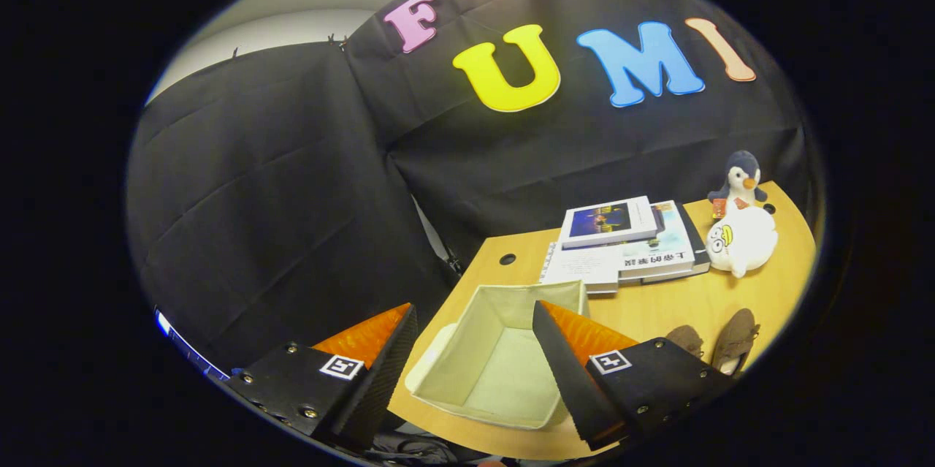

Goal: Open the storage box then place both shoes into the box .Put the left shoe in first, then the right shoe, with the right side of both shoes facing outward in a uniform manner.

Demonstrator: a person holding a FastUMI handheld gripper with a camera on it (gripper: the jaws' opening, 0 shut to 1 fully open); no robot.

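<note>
A cream fabric storage box stands open on the wooden table, its inside bare. My gripper hangs above it, open, with nothing between the fingers; the box shows in the gap between them. Two brown shoes lie side by side beyond the right finger, near the table's near edge: one in full sight, the other partly hidden behind the finger.
A stack of books lies on the table beyond the box. To their right sit a white plush toy and a small penguin toy. Black cloth walls close off the back and left. The table has a small cable hole.
</note>
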